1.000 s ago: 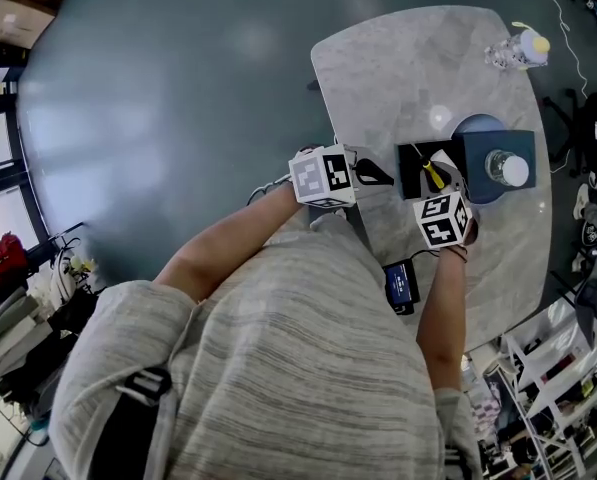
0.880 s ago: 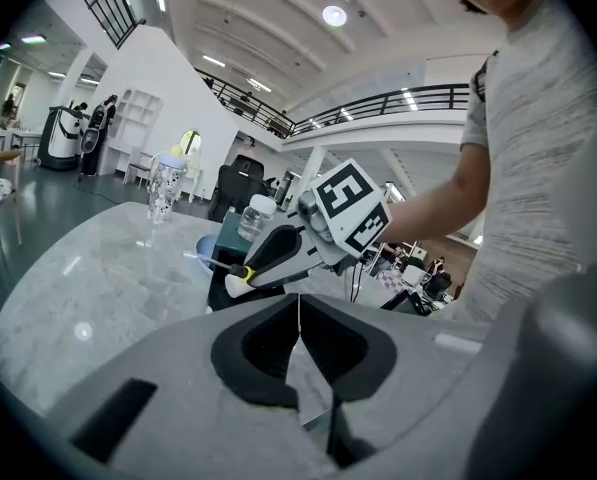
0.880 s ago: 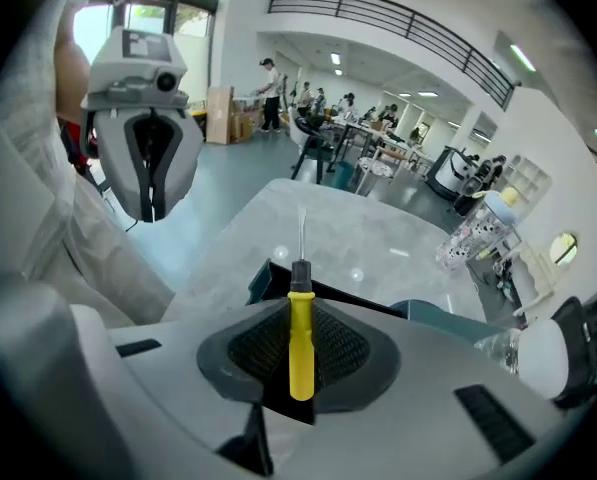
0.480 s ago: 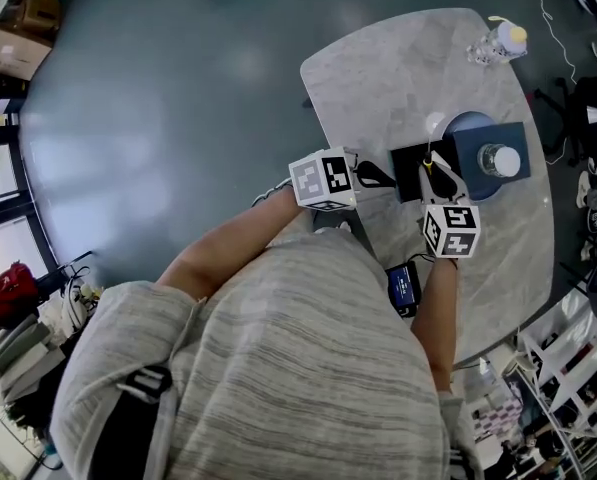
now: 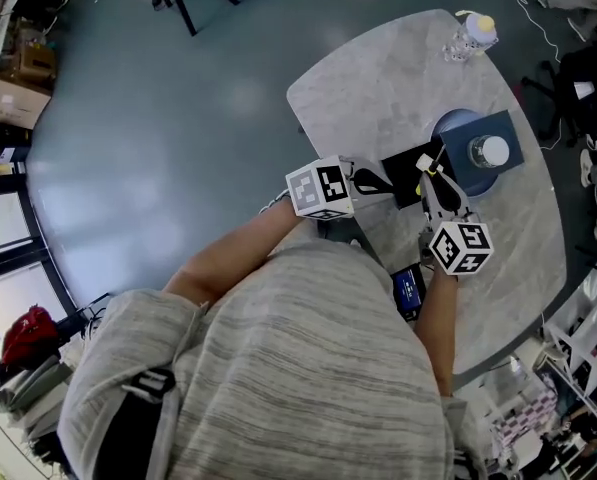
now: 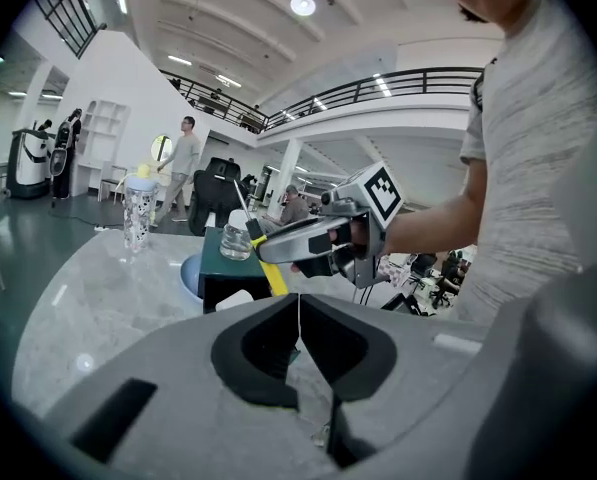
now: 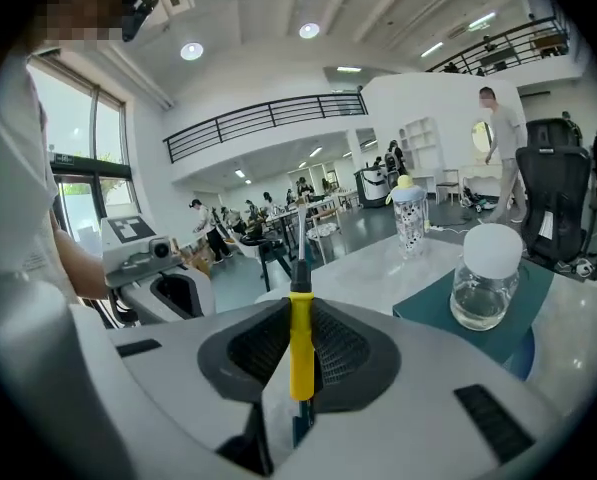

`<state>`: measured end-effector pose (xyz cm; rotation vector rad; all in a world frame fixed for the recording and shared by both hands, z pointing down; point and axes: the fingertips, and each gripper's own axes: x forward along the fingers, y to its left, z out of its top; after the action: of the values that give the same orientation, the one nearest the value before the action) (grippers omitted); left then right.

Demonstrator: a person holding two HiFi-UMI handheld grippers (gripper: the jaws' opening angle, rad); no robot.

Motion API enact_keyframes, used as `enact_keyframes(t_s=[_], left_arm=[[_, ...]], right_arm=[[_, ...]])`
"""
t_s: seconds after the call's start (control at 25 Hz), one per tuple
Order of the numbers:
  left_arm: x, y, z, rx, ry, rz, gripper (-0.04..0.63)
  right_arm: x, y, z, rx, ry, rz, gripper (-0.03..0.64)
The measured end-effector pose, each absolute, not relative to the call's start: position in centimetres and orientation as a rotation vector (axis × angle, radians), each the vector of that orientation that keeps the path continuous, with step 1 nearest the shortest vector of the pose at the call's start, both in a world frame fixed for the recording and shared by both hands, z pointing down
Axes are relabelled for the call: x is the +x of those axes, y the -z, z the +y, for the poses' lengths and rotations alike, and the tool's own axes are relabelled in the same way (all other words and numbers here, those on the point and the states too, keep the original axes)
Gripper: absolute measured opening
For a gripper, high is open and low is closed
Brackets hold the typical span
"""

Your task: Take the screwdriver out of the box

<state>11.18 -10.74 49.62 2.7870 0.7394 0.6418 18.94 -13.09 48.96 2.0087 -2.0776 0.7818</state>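
In the right gripper view a screwdriver [image 7: 300, 346] with a yellow handle and a thin metal shaft stands upright between the pads, and my right gripper [image 7: 300, 313] is shut on its handle. The head view shows that screwdriver [image 5: 429, 169] at the near edge of the open black box [image 5: 406, 178], with the right gripper [image 5: 436, 190] just behind it. My left gripper [image 5: 375, 180] lies left of the box, jaws shut on nothing. In the left gripper view the left gripper [image 6: 299, 310] faces the box [image 6: 228, 290], and the screwdriver [image 6: 272, 274] slants over it.
A dark teal box [image 5: 505, 133] bearing a glass jar [image 5: 493, 151] with a white lid sits on a blue round plate [image 5: 452, 126] behind the black box. A patterned bottle [image 5: 468, 32] stands at the grey table's [image 5: 378, 78] far end. A small dark device [image 5: 408, 289] lies near the front edge.
My right gripper has drawn back toward the person with the screwdriver in it, away from the middle of the black box. The left gripper has stayed beside the box.
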Motion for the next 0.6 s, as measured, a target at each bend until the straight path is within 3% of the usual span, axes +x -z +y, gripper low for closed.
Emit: enact_keyframes(t_s=[0.6], left_arm=[[12.9, -48.2, -8.2, 2.787, -0.623, 0.984, 0.017]], right_arm=[[18.9, -44.4, -8.8, 2.267, -0.669, -2.117, 0.064]])
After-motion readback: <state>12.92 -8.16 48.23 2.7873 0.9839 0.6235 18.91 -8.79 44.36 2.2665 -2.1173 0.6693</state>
